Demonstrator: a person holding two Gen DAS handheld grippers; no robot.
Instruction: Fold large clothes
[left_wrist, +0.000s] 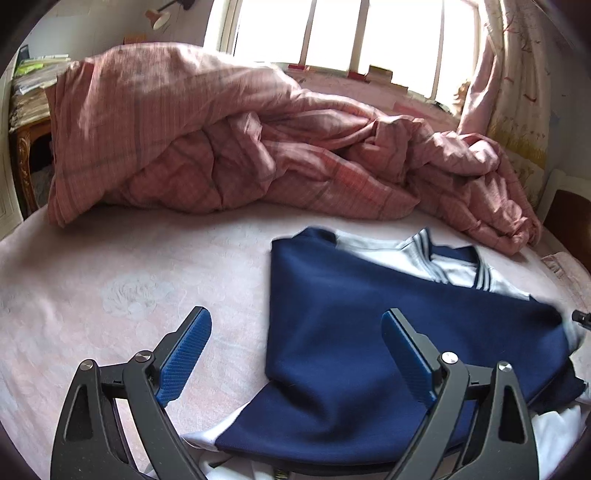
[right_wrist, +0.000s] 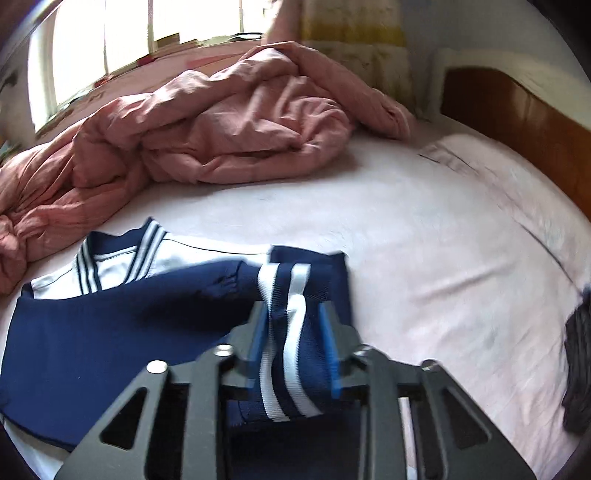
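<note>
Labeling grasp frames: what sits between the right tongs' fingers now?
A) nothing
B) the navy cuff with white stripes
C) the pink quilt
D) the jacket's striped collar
B: in the right wrist view the navy, white-striped cuff of the jacket runs between the blue pads of the right tongs, while the collar and the pink quilt lie farther off.

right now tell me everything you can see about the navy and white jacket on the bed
The jacket is smooth navy knit with a white yoke and a ribbed, white-striped collar. It lies on the pale pink bedsheet, partly folded, a navy panel laid across its body, just short of the rumpled pink quilt. Its striped ribbed cuff runs between the pads of the right claw, bunched. The left claw is open above it.
</note>
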